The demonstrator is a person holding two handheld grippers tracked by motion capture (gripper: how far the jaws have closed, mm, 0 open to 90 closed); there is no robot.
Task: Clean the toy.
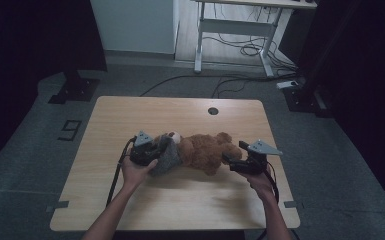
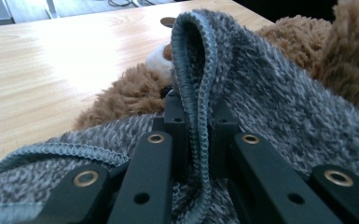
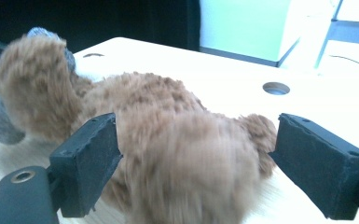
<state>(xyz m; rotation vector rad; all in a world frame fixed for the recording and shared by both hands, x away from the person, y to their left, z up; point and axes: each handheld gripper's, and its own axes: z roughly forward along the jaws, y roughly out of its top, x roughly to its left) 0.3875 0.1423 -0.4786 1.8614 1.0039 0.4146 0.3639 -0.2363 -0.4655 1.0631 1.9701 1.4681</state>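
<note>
Apparently mid-dressing, the left gripper [image 2: 198,135] pinches the grey knitted garment's hem [image 2: 191,70] over the teddy bear [image 1: 207,150] lying mid-table, while the right gripper [image 3: 196,154], jaws spread wide around its leg, must next regrasp and feed it through.

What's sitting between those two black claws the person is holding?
A brown teddy bear, partly in a grey knitted garment, lies between left gripper and right gripper, in the high view.

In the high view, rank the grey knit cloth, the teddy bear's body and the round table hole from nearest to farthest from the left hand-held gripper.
1. grey knit cloth: clamped in the left hand-held gripper.
2. teddy bear: just right of it.
3. table hole: far edge, right.
</note>
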